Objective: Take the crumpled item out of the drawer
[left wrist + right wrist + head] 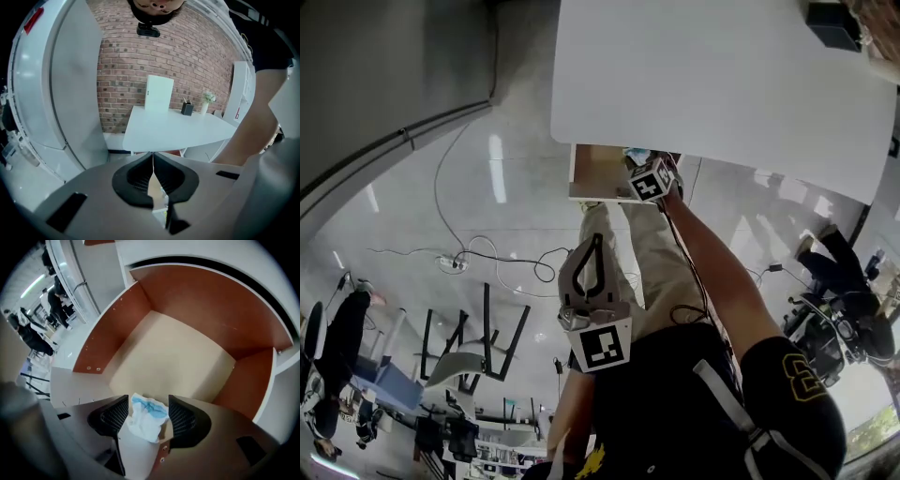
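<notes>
The drawer (586, 194) stands pulled out under the white table (712, 75); its brown walls (112, 324) and pale floor fill the right gripper view. My right gripper (148, 401) reaches into it at the front edge, seen in the head view too (642, 161). Its jaws are shut on the crumpled white-and-blue item (146, 417), which sits between both pads, off the drawer floor. My left gripper (598, 238) hangs in the air in front of the drawer, over the person's legs. Its tips (153, 155) meet with nothing between them.
A small black box (834, 23) sits on the table's far corner. Cables (487, 258) and a power strip (450, 264) lie on the floor at left, near a black-legged stool (473, 352). People stand at the left and right edges. A brick wall (164, 51) lies beyond.
</notes>
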`<act>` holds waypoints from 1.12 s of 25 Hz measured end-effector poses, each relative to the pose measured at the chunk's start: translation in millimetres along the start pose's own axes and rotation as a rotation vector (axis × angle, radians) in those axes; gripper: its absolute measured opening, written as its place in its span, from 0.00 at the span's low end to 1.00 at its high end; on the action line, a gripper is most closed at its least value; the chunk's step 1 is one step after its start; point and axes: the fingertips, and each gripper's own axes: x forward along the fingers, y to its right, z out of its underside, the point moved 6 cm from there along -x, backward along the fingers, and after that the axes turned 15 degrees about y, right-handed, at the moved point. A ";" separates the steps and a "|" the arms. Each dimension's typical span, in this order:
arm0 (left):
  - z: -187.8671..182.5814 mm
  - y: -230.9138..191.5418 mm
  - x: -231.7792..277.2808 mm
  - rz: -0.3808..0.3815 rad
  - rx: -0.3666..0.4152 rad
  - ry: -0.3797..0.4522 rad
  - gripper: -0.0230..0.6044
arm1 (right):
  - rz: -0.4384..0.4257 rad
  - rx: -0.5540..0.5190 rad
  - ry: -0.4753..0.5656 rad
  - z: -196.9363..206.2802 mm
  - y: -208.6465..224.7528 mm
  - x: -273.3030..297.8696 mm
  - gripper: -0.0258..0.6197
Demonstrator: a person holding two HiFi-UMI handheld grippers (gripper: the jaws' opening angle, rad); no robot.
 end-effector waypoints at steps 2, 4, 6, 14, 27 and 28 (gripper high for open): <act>14.3 -3.0 -4.1 -0.005 -0.007 -0.020 0.07 | 0.002 -0.046 -0.030 13.0 -4.7 16.8 0.49; 24.5 -5.1 -5.6 -0.014 -0.015 -0.031 0.07 | -0.015 -0.079 -0.119 31.9 -10.6 31.7 0.54; 28.2 -6.8 -7.5 -0.022 -0.017 -0.032 0.07 | -0.003 -0.145 -0.213 46.8 -13.6 39.4 0.47; -23.4 -17.4 -2.5 -0.010 0.062 0.061 0.07 | 0.020 -0.020 -0.066 -10.4 -3.6 -31.8 0.17; -179.0 -66.0 -13.7 -0.036 0.239 0.270 0.07 | 0.032 0.023 0.621 -225.7 1.9 -304.5 0.14; -187.3 -69.9 -15.5 -0.034 0.260 0.275 0.07 | 0.050 0.020 0.684 -243.5 5.3 -325.6 0.14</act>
